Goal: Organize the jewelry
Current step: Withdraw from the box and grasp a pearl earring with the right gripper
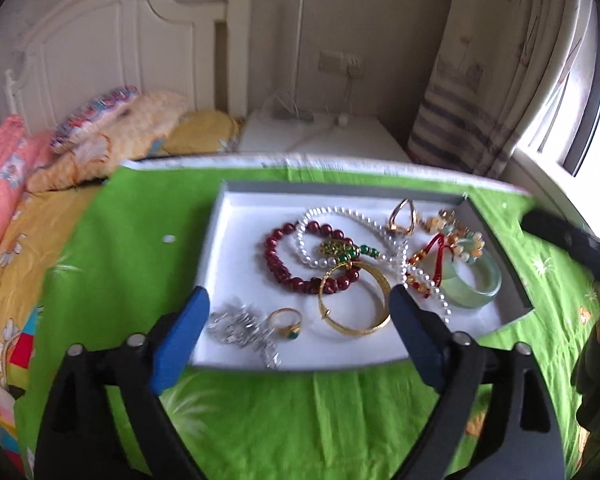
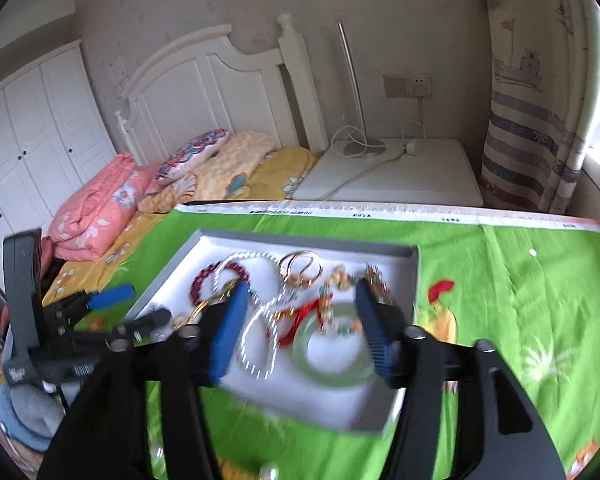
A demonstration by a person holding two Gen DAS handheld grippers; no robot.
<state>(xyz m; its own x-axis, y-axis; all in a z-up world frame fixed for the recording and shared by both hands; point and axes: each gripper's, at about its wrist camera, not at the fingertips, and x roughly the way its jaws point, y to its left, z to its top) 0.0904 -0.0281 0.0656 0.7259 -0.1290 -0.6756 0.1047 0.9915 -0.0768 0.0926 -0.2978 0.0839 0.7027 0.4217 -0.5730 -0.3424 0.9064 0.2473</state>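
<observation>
I judge the sorting barely begun, if begun at all. Everything I can see sits heaped in one shallow white-lined tray (image 1: 236, 240) on the green cloth (image 1: 120, 260) spread over the bed; I see no second box or compartment to sort into.

From the left wrist view, the pieces overlap heavily. The dark red bead bracelet (image 1: 278, 258) lies mid-tray with the white pearl strand (image 1: 332, 216) crossing it, and a green-and-gold beaded piece (image 1: 340, 250) sits on top where they meet. The gold bangle (image 1: 356, 300) rests on the near side, touching the red beads. Toward the right, the pale jade bangle (image 1: 474, 284) is tangled with a red cord charm (image 1: 434, 254). A rose-gold ring (image 1: 404, 218) lies at the far side. Near the front left, a silver chain (image 1: 244, 330) is bunched just beside a gold ring with a green stone (image 1: 288, 322); these two are the only pieces lying fairly clear of the pile.

My left gripper (image 1: 300, 304) hovers over the near edge of the tray, jaws spread wide and holding nothing. My right gripper (image 2: 300, 312) hangs over the tray's right half above the jade bangle, jaws likewise spread and empty. The right view is motion-blurred, so fine contact there I cannot judge.

What remains, as I read it: separate the tangled strands, pull the bangles free, and lay each piece apart.
</observation>
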